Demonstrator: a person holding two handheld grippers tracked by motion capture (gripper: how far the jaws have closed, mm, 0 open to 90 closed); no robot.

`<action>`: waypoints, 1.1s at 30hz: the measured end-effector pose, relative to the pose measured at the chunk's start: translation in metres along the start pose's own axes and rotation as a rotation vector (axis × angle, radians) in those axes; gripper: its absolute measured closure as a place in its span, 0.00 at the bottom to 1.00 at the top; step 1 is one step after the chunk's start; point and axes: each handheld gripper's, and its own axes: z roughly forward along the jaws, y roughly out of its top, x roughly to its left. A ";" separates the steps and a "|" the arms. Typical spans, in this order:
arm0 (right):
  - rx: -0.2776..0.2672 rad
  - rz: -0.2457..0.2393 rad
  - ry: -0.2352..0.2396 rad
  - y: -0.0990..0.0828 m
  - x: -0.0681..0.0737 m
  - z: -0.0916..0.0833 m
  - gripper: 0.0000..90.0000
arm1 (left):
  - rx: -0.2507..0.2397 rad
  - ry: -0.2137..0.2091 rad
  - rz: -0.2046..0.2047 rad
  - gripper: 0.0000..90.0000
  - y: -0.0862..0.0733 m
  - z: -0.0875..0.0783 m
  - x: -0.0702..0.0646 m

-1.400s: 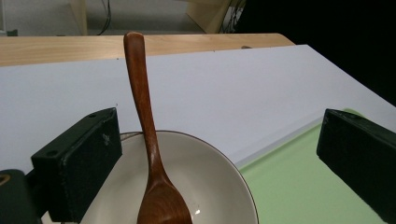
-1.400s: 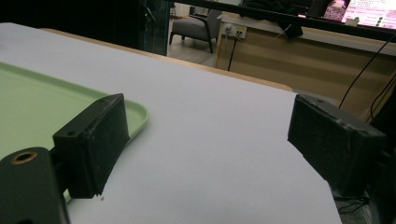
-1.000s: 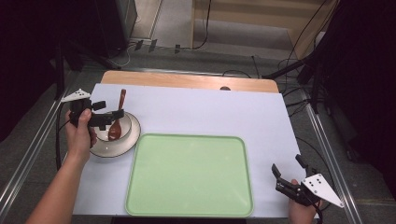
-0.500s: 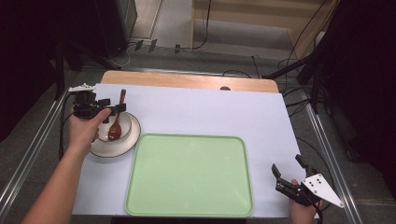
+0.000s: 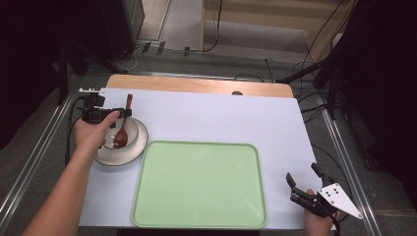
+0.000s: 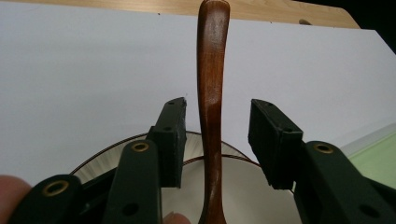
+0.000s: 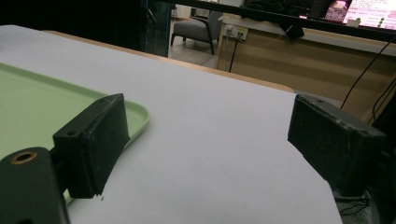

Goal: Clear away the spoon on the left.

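Wooden spoon (image 6: 212, 93) handle sits between the left gripper (image 6: 217, 140) jaws — closing in, apparently not yet touching.

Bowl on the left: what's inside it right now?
A wooden spoon lies in the bowl, handle poking over the far rim. The hand covers the bowl's left part.

the left tool (image 6: 217, 140) has moved over the spoon (image 6: 212, 93), its jaws closing around the handle without touching.

spoon (image 6: 211, 93) brn | bowl (image 5: 135, 147) wht | tray (image 5: 196, 182) lt grn
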 end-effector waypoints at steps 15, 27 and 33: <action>0.001 0.000 0.000 0.000 0.000 0.000 0.15 | 0.067 0.027 0.003 0.84 0.004 0.010 0.000; 0.002 -0.005 0.000 0.000 0.000 0.000 0.15 | 0.003 0.006 0.034 0.91 0.005 0.001 -0.007; -0.001 -0.002 -0.001 0.000 0.000 0.000 0.15 | -0.016 0.016 0.051 0.95 0.006 -0.007 -0.012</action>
